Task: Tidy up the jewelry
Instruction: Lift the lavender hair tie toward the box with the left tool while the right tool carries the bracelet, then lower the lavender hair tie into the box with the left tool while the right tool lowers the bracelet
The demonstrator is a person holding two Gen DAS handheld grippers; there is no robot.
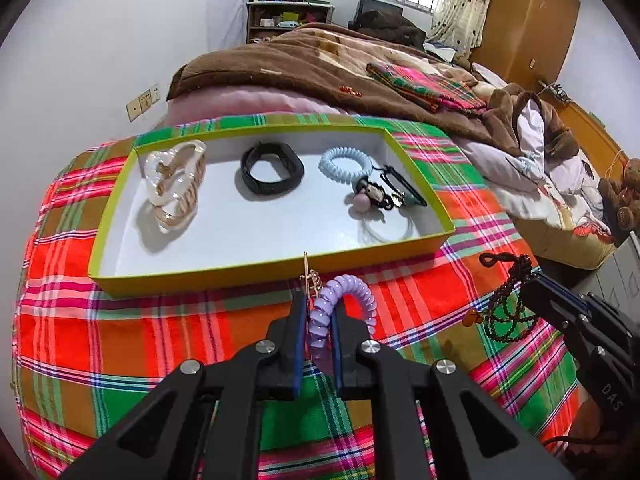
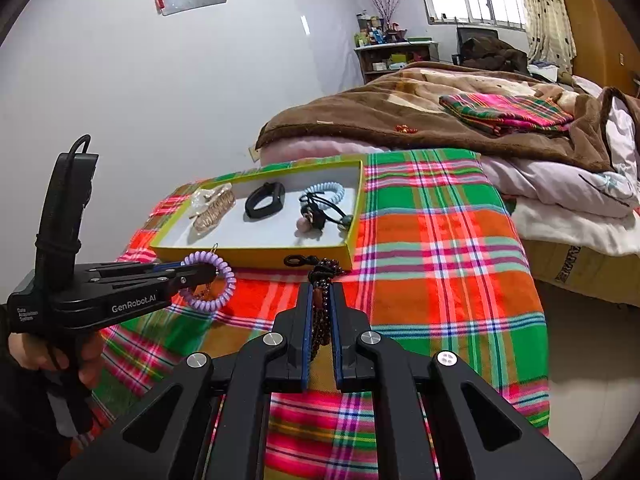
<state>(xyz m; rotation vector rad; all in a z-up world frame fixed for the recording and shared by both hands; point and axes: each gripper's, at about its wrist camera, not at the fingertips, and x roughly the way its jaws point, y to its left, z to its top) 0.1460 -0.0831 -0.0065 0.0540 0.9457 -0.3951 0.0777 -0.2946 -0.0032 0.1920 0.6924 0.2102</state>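
My left gripper (image 1: 320,300) is shut on a purple spiral hair tie (image 1: 352,300), with a thin gold piece (image 1: 309,276) caught alongside it, held just in front of the yellow-rimmed tray (image 1: 240,270). It also shows in the right wrist view (image 2: 200,272) with the purple hair tie (image 2: 212,280). My right gripper (image 2: 321,292) is shut on a dark beaded necklace (image 2: 320,312), near the tray's front right corner (image 2: 348,248); the necklace (image 1: 504,312) hangs from it in the left wrist view. The tray holds clear bangles (image 1: 176,184), a black band (image 1: 272,168), a light blue spiral tie (image 1: 346,164) and black hair ties with charms (image 1: 380,194).
The tray sits on a plaid cloth (image 1: 200,340) over a bed end. Behind lie a brown blanket (image 1: 300,68), a folded plaid cloth (image 2: 504,114) and white bedding (image 2: 560,196). A shelf (image 1: 280,16) and a wardrobe (image 1: 528,20) stand at the far wall.
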